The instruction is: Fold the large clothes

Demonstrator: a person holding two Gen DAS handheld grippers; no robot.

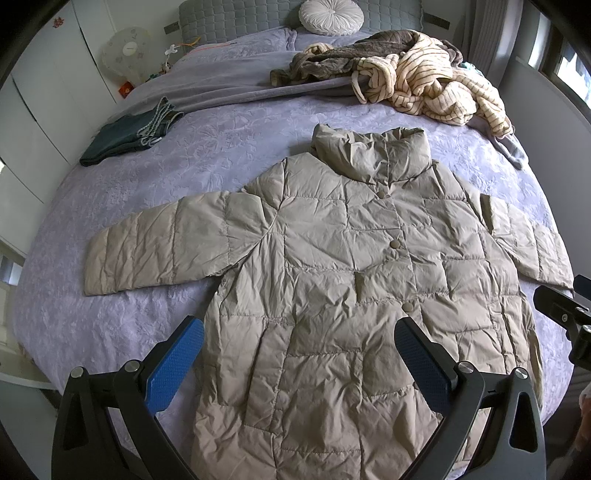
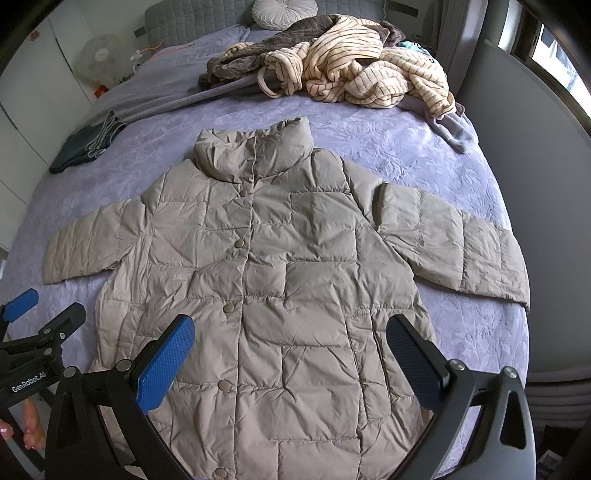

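One puffy coat (image 1: pixel 332 280) is seen spread flat, front up, on the bed (image 1: pixel 147 192), both sleeves stretched out sideways and the collar pointing toward the headboard. Four snap buttons (image 2: pixel 240 243) are counted down its front in the right wrist view. Beyond the collar, one heap of striped and brown clothes (image 1: pixel 413 81) is piled, with one round cushion (image 1: pixel 331 16) behind it. To the left of the coat, one folded pair of jeans (image 1: pixel 129 134) is laid. The left gripper (image 1: pixel 299 345) is held above the coat's lower half, fingers spread wide, nothing grasped. The right gripper (image 2: pixel 290 341) is likewise held released over the hem area, empty.
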